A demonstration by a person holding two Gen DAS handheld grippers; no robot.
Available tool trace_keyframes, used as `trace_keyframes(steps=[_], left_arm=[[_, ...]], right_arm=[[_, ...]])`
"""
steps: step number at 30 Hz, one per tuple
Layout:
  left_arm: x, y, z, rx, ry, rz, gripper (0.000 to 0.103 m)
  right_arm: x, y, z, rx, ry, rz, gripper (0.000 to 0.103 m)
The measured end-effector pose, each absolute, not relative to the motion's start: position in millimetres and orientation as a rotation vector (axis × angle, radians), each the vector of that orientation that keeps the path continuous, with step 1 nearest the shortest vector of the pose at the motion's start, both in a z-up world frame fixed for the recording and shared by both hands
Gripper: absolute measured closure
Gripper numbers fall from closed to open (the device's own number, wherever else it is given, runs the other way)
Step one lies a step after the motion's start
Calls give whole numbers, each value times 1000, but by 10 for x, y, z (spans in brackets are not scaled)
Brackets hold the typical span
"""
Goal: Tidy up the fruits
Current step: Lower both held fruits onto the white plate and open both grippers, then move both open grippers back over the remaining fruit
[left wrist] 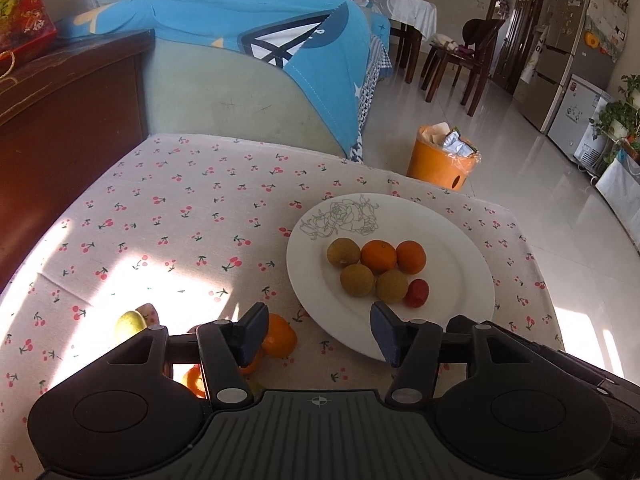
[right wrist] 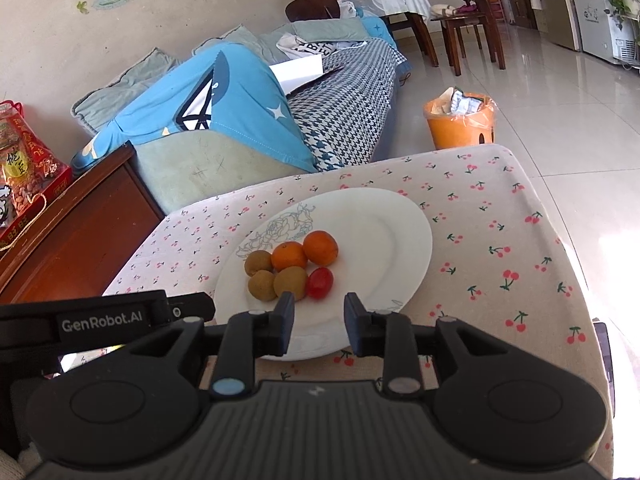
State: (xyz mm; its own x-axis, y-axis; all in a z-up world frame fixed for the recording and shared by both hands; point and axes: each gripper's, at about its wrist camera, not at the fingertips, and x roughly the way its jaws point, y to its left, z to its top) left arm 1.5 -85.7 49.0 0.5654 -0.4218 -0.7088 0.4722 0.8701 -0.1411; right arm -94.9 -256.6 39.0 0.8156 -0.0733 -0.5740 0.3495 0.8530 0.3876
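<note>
A white plate [left wrist: 448, 312] with a rose print sits on the cherry-print tablecloth [left wrist: 180, 216]. It holds three brown fruits, two oranges [left wrist: 378, 256] and a red cherry tomato [left wrist: 418, 293]. My left gripper [left wrist: 320, 330] is open and empty over the plate's near-left rim. Loose on the cloth lie an orange [left wrist: 280, 334] by its left finger, more orange pieces under it, and a green-yellow fruit [left wrist: 130, 323]. My right gripper [right wrist: 318, 320] is open and empty, just short of the tomato [right wrist: 320, 282] on the plate [right wrist: 384, 232].
A dark wooden cabinet [left wrist: 60, 120] stands left of the table. A sofa with a blue cover [left wrist: 248, 40] is behind it. An orange waste bin [left wrist: 444, 160] stands on the tiled floor beyond the far edge. The table's right edge [right wrist: 560, 232] drops to the floor.
</note>
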Motion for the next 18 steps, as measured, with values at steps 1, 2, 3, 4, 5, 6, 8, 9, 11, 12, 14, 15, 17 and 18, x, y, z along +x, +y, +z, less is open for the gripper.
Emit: trace_keyframes(steps=[1, 2, 3, 4, 5, 6, 8, 9, 11, 12, 14, 15, 17, 18], left_arm=[[10, -810, 505, 66, 815, -517, 47], [1, -756, 521, 65, 812, -505, 47], [-8, -707, 536, 63, 807, -499, 47], [-18, -663, 546, 61, 803, -496, 47], [-32, -608, 554, 59, 801, -488, 47], [-40, -552, 560, 57, 803, -473, 47], [-59, -450, 552, 51, 807, -456, 47], [-66, -404, 543, 46, 808, -448, 47], [-64, -322, 516, 41, 816, -428, 47], [-65, -287, 506, 40, 818, -419, 47], [-52, -211, 480, 30, 821, -402, 47], [-41, -179, 471, 22, 824, -394, 47], [-20, -122, 462, 7, 824, -382, 47], [-20, -82, 457, 2, 818, -374, 47]], right_arm=[[-959, -2539, 403, 496, 581, -228, 74], [-967, -2510, 414, 486, 584, -220, 74], [-974, -2485, 423, 477, 586, -213, 74], [-983, -2455, 433, 469, 589, -203, 73], [-992, -2426, 440, 461, 593, -193, 73], [-1000, -2396, 445, 452, 598, -184, 73], [-1010, -2343, 449, 436, 606, -174, 73], [-1012, -2327, 449, 433, 609, -170, 73], [-1007, -2283, 446, 433, 617, -158, 73], [-1000, -2259, 449, 430, 620, -153, 73], [-996, -2206, 448, 424, 624, -141, 73], [-989, -2175, 445, 423, 629, -130, 73], [-967, -2106, 435, 412, 636, -103, 73], [-959, -2066, 427, 402, 640, -90, 73]])
